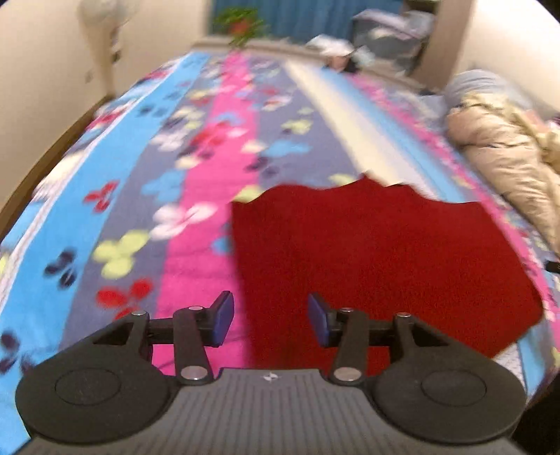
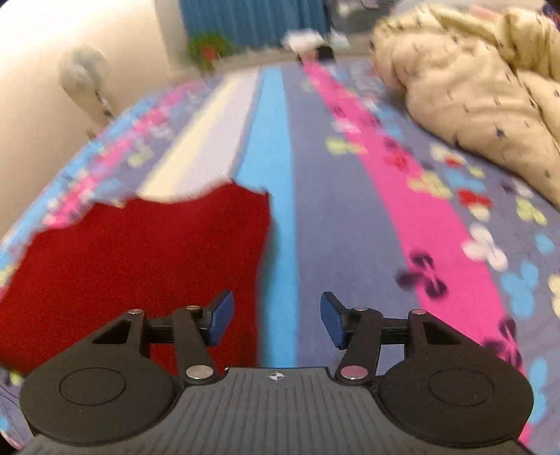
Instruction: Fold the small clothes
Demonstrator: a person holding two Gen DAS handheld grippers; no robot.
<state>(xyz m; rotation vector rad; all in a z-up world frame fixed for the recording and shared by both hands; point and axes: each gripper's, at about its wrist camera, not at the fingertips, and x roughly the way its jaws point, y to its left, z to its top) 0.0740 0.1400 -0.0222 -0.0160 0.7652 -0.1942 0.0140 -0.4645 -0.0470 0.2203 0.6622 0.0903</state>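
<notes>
A dark red garment point(image 1: 378, 259) lies flat on the striped butterfly bedspread point(image 1: 147, 182). In the left wrist view my left gripper point(image 1: 270, 320) hovers over the garment's left edge, jaws apart, nothing between the blue pads point(image 1: 222, 318). The right wrist view shows the same red garment point(image 2: 140, 259) at lower left. My right gripper point(image 2: 276, 320) hangs above its right edge and the blue stripe of the bedspread point(image 2: 350, 227), jaws apart and empty. Both views are blurred.
A rumpled beige quilt point(image 2: 483, 87) point(image 1: 504, 150) lies on the right side of the bed. Beyond the far end stand a green plant point(image 1: 241, 24), blue curtains point(image 2: 252, 21) and a pile of clutter point(image 1: 392, 31). A wall point(image 1: 45, 80) borders the left.
</notes>
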